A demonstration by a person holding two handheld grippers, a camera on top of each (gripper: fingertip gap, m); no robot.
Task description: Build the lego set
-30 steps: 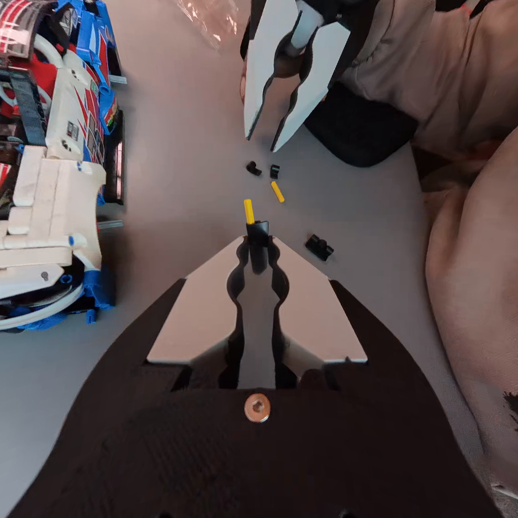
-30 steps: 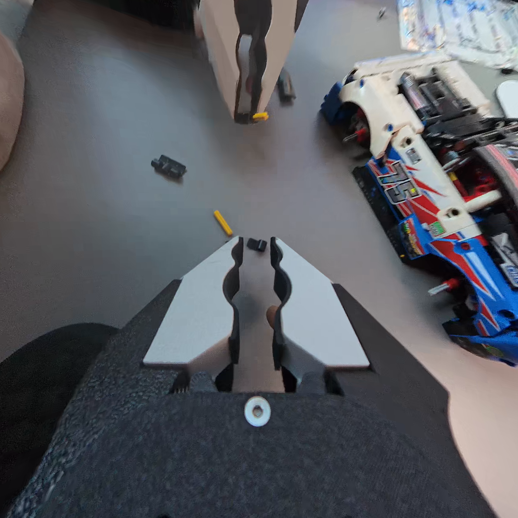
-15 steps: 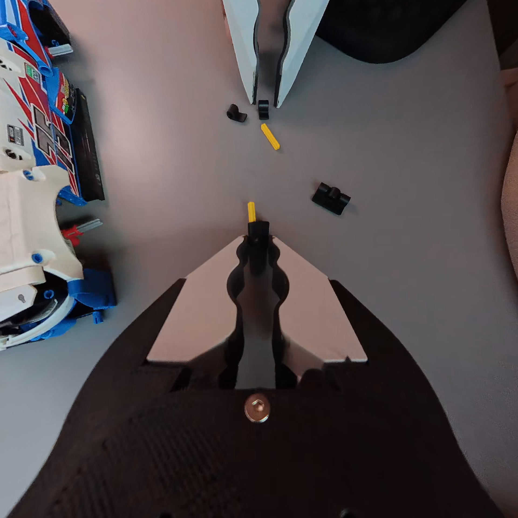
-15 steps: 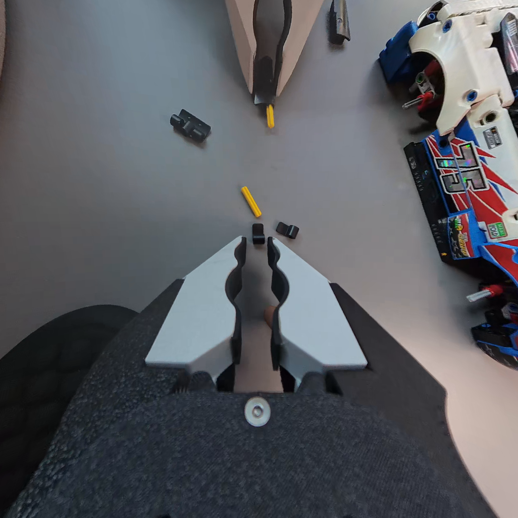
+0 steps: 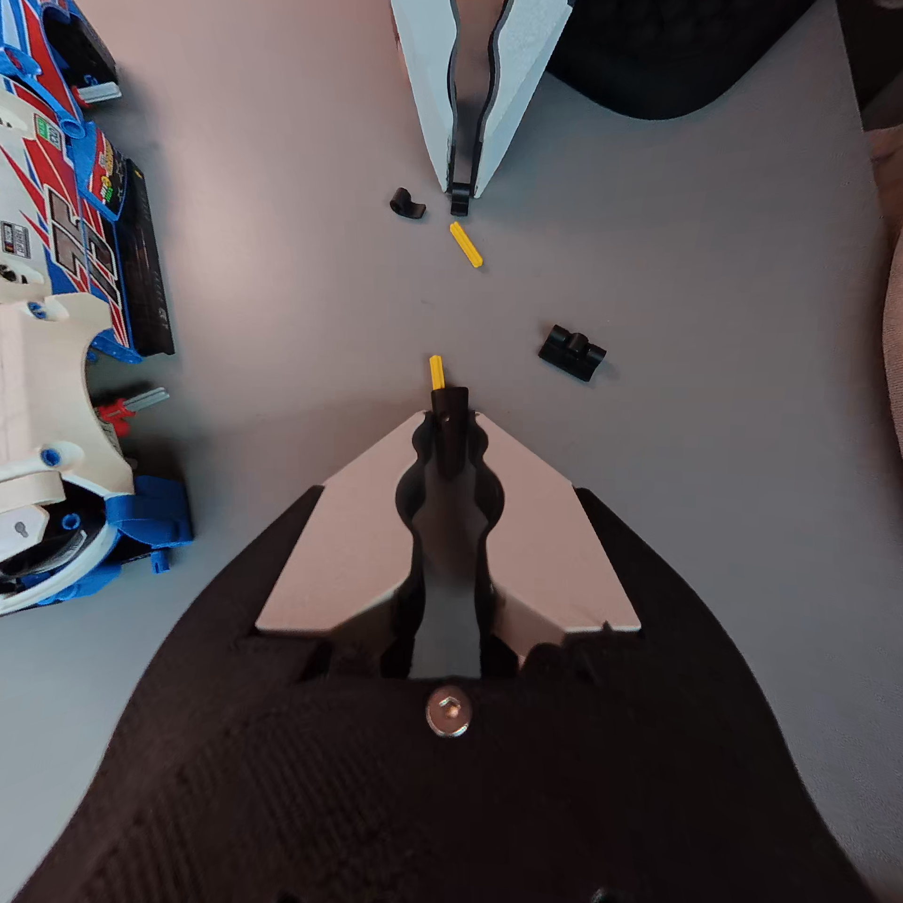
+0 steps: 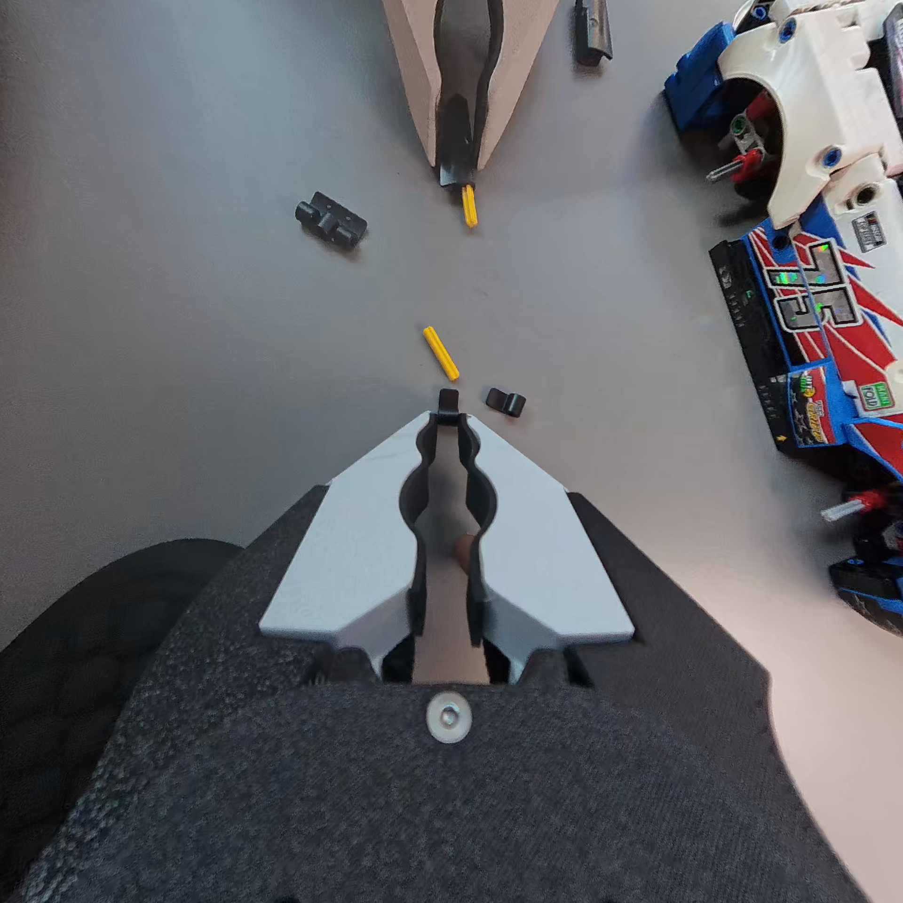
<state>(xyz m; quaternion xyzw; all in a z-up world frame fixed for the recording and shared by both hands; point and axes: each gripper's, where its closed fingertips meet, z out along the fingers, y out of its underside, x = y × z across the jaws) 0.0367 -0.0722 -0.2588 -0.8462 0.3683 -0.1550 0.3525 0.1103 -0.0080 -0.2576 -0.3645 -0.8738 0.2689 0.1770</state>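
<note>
My left gripper (image 5: pixel 450 415) is shut on a black connector piece (image 5: pixel 450 405) with a yellow axle (image 5: pixel 436 372) sticking out of its front. It also shows in the right wrist view (image 6: pixel 457 168) at the top. My right gripper (image 6: pixel 447 416) is shut on a small black clip piece (image 6: pixel 448 400) that rests on the grey table (image 6: pixel 195 342). It also shows in the left wrist view (image 5: pixel 459 188). A loose yellow axle (image 6: pixel 440 353), a second black clip (image 6: pixel 506 401) and a black hinge-like block (image 6: pixel 331 221) lie on the table between the grippers.
The blue, white and red lego race car (image 5: pixel 58 303) stands at the left of the left wrist view and at the right of the right wrist view (image 6: pixel 821 293). A black curved piece (image 6: pixel 592 34) lies at the far edge. A person's sleeve (image 5: pixel 884 342) shows at right. The tips of one gripper are about 11 cm away from the tips of the other. The black hinge-like block (image 6: pixel 331 221) sits 5 cm or so from the ends of my left fingers. Seen from the left wrist view (image 5: pixel 575 342) as well.
My right gripper has come down over the small black clip and closed on it. The left gripper has held its piece and stayed nearly still.
</note>
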